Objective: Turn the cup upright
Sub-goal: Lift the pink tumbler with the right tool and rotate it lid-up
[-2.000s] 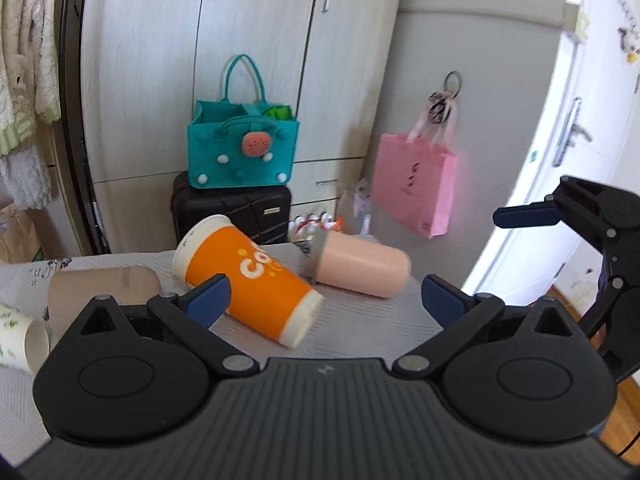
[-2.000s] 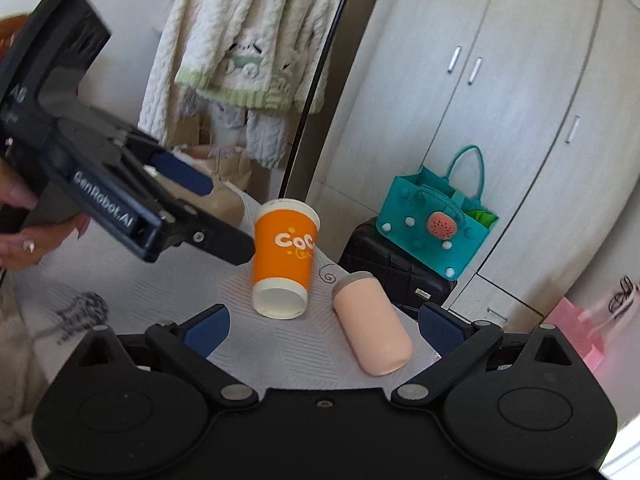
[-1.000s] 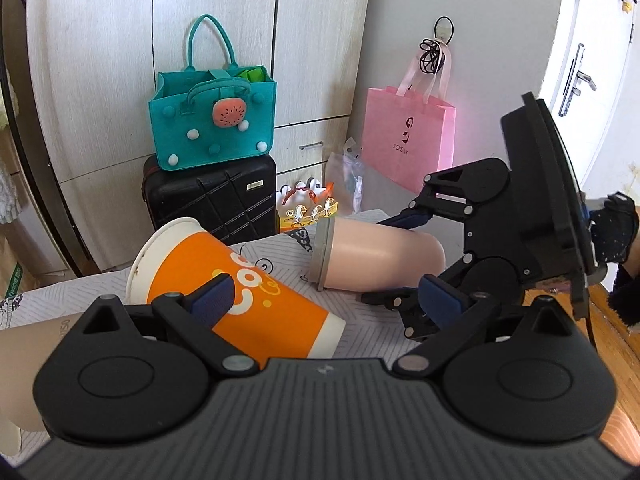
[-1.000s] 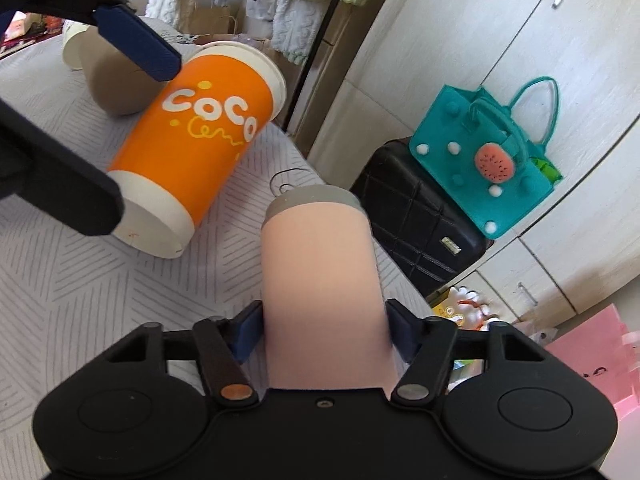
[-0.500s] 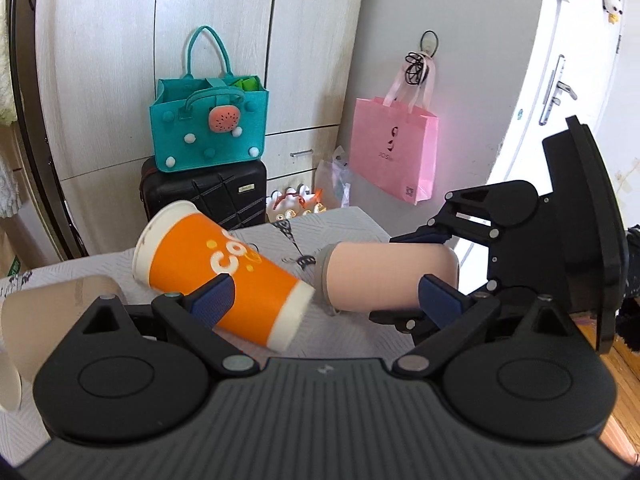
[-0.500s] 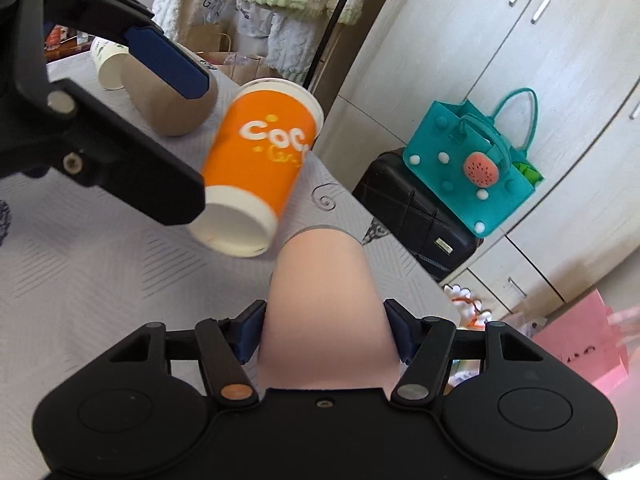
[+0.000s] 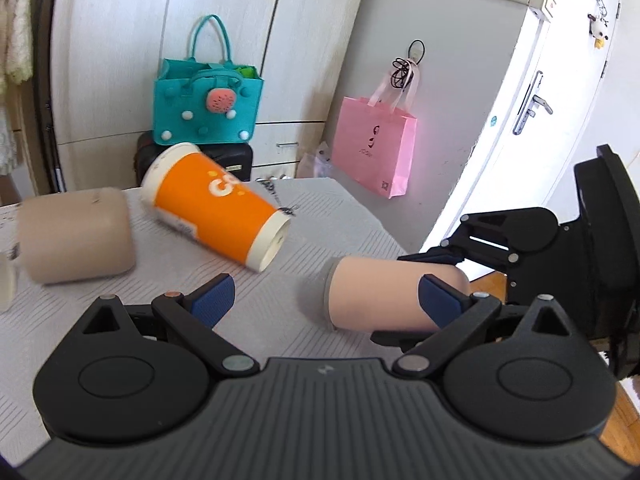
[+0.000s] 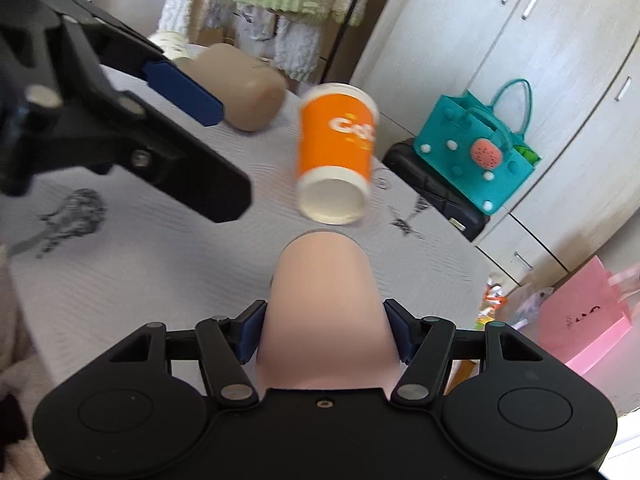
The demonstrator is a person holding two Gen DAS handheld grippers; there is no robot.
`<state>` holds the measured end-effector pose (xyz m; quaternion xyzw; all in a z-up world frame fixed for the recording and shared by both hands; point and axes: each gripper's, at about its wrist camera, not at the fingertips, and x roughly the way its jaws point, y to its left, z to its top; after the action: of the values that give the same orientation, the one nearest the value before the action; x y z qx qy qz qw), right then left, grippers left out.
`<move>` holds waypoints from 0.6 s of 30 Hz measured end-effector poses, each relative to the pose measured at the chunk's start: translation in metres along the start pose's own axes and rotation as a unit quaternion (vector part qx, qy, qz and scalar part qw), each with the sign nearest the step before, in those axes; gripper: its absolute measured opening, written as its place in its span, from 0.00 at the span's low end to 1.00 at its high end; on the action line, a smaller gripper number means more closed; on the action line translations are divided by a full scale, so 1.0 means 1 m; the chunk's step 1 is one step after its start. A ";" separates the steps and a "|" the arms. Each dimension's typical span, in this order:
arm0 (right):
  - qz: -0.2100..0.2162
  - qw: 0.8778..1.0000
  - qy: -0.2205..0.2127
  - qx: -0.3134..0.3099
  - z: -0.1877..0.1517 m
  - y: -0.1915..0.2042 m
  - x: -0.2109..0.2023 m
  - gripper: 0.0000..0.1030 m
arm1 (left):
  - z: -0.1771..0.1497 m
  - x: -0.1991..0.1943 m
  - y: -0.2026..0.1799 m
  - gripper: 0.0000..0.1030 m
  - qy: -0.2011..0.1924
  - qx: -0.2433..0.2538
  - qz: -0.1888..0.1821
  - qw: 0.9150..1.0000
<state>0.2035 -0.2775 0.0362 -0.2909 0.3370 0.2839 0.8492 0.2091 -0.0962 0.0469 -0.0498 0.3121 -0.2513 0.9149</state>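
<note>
My right gripper [image 8: 322, 330] is shut on a pale pink cup [image 8: 324, 312] and holds it lying level, lifted off the table, mouth pointing away. In the left wrist view the pink cup [image 7: 380, 298] hangs at the right above the table edge, with the right gripper [image 7: 424, 296] behind it. My left gripper [image 7: 324, 296] is open and empty, raised over the table. An orange paper cup [image 7: 216, 206] lies on its side on the grey tablecloth [image 7: 280, 320]; it also shows in the right wrist view [image 8: 338, 152].
A tan cup [image 7: 76, 236] lies on its side at the left, with a white paper cup [image 8: 172, 44] beyond it. Past the table are a black suitcase [image 8: 432, 184], a teal bag [image 7: 208, 100] and a pink bag [image 7: 374, 148].
My right gripper closed on the pink cup about a second ago and has since lifted it and drawn it back toward the table's right edge. My left gripper stayed open and pulled back.
</note>
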 end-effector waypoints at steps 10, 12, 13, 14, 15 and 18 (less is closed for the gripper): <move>0.054 0.994 -0.095 0.010 0.031 0.061 -0.003 0.66 | -0.006 -0.068 0.039 0.97 -0.034 -0.038 0.072 0.996; 0.061 0.992 -0.108 0.017 0.042 0.071 0.002 0.66 | -0.009 -0.079 0.049 0.97 -0.039 -0.045 0.086 0.995; 0.058 0.991 -0.118 0.019 0.046 0.076 0.005 0.66 | -0.010 -0.084 0.054 0.97 -0.041 -0.050 0.091 0.994; 0.044 0.990 -0.130 0.025 0.050 0.084 0.008 0.66 | -0.012 -0.087 0.059 0.97 -0.041 -0.056 0.095 0.993; 0.031 0.990 -0.138 0.028 0.054 0.090 0.012 0.66 | -0.014 -0.089 0.064 0.97 -0.038 -0.062 0.098 0.992; 0.017 0.988 -0.146 0.042 0.062 0.103 0.025 0.66 | -0.019 -0.096 0.084 0.97 -0.035 -0.095 0.106 0.989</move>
<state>0.1746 -0.1585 0.0239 -0.2046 0.2261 0.3229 0.8960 0.1689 0.0251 0.0629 -0.1117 0.3054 -0.1207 0.9379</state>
